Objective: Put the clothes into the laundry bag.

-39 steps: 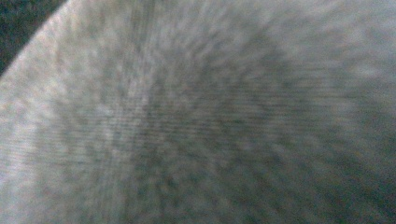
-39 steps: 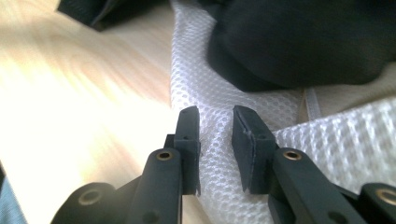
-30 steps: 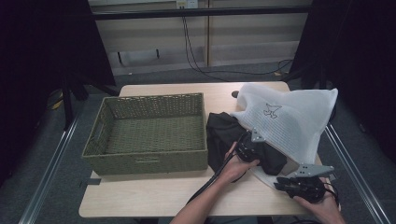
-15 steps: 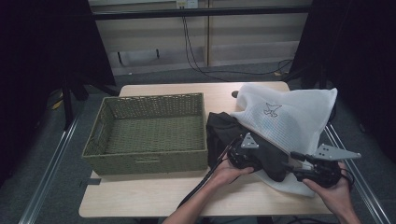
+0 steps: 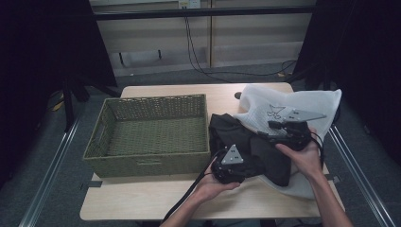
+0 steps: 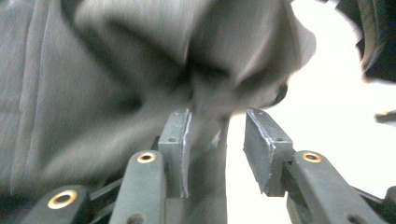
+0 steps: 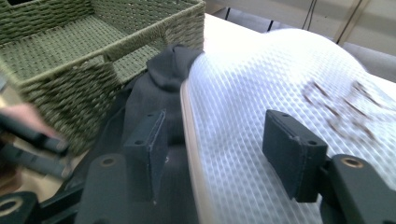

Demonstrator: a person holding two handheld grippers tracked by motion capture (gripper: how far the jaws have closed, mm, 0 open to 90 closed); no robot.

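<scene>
A: What sits at the left of the worktop?

B: A green woven basket, with its long side toward the person.

A: And just right of it?

B: A dark garment lies bunched on the worktop, touching the basket's right end and running under the edge of a white mesh bag at the far right.

A: Where is the left gripper?

B: At the garment's near edge. Its jaws have just been opening and stand apart, with a fold of the dark cloth between them; the left pad touches it, the right one is clear.

A: The right gripper?

B: Held above where garment meets bag. Its jaws are spread wide with nothing pinched; the bag's rim runs between them below.
</scene>
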